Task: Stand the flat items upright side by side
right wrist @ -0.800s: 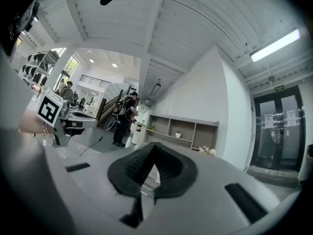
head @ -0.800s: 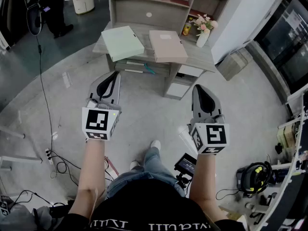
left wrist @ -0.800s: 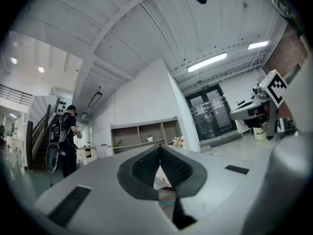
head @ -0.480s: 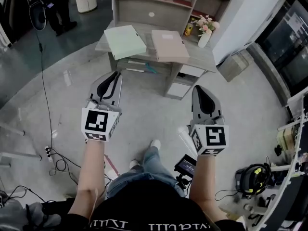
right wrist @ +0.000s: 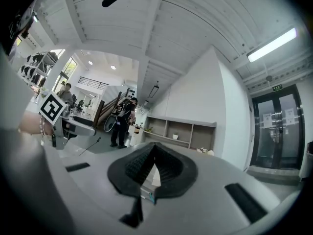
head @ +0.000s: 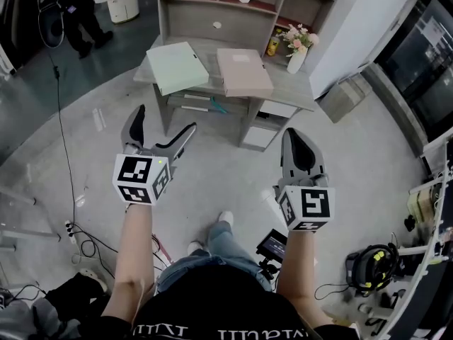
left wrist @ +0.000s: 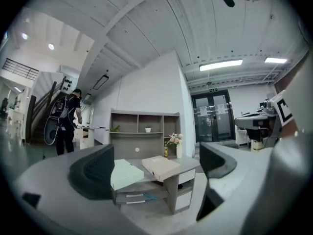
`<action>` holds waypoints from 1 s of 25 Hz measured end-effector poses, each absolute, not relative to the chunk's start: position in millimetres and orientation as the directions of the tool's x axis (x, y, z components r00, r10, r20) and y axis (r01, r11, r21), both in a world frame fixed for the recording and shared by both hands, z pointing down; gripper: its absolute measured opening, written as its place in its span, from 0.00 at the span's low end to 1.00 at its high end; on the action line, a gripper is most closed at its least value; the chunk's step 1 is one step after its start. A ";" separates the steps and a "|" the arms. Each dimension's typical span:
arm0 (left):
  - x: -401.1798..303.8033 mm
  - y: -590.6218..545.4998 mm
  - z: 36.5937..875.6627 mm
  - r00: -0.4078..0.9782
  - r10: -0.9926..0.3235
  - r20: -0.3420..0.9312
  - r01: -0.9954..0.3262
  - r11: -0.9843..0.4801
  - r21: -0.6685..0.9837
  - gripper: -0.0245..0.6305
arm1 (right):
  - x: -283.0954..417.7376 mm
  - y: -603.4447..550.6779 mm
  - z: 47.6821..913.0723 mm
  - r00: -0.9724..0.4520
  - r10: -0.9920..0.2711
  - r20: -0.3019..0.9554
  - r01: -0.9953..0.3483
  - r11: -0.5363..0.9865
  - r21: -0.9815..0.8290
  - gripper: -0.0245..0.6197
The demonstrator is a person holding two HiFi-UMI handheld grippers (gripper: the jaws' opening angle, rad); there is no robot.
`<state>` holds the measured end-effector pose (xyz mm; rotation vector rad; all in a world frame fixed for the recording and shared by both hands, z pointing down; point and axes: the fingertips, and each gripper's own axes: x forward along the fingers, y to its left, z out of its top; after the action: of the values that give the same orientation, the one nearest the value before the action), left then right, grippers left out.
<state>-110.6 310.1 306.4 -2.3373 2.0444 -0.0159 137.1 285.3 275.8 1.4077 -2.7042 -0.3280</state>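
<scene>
Two flat file boxes lie side by side on the grey desk (head: 291, 91): a pale green one (head: 177, 67) on the left and a beige one (head: 244, 71) on the right. Both grippers hover over the floor well short of the desk. My left gripper (head: 166, 119) is open wide with nothing between its jaws. It looks at the green box (left wrist: 128, 173) and the beige box (left wrist: 164, 166) from a distance. My right gripper (head: 297, 134) is shut and empty, and its closed pads (right wrist: 146, 168) hide most of the desk in the right gripper view.
A shelf hutch (head: 233, 9) stands at the desk's back, with a vase of flowers (head: 297, 48) at its right end. A cardboard box (head: 343, 94) sits on the floor to the right. Cables (head: 78, 232) trail at the left, where a person (head: 78, 13) stands far off.
The left gripper's jaws have swung from shut to wide open, and that hand has shifted slightly left. The right gripper has stayed shut and in place.
</scene>
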 end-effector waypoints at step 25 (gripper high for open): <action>-58.2 81.7 325.4 0.064 -0.997 0.037 -0.998 -0.064 0.008 0.84 | 198.9 46.3 292.5 -0.595 -0.803 -0.013 -0.793 0.585 0.171 0.06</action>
<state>-58.2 81.7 325.4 -2.3139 2.1700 -0.0343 198.9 46.3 292.5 1.3804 -2.7378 -0.2457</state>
